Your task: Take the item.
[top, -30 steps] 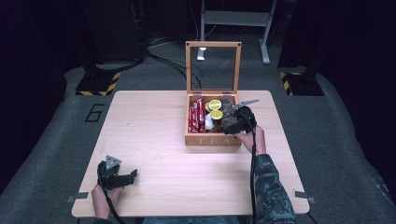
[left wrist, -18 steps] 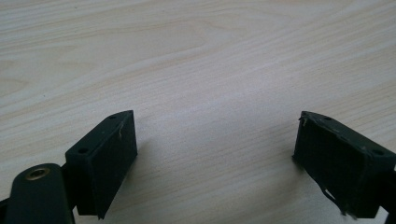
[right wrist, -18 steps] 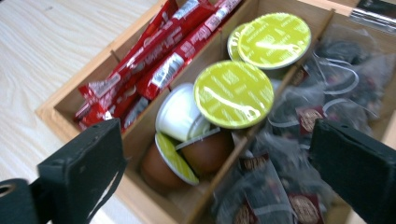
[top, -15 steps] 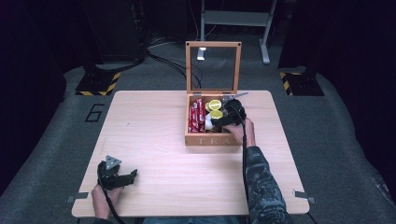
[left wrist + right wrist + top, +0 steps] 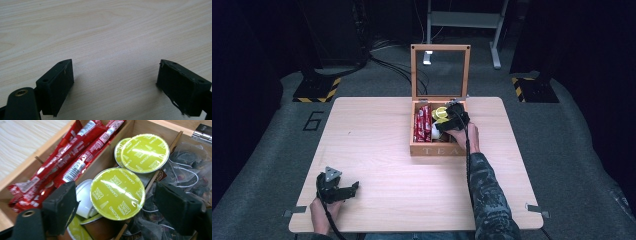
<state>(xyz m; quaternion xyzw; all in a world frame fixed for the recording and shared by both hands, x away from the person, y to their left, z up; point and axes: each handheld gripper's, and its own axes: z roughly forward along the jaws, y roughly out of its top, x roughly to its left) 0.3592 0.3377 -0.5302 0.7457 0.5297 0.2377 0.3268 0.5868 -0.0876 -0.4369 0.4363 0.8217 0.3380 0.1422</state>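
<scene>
Two green-lidded capsules read CAPPUCCINO in the right gripper view, its half-closed jaws closing around one, untouched.

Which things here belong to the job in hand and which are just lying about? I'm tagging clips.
In the job:
- right gripper, fingers either side of a capsule, just been closing
- tea box

Lying about:
- red sachets
- tea bags
- left gripper, on the table
</scene>
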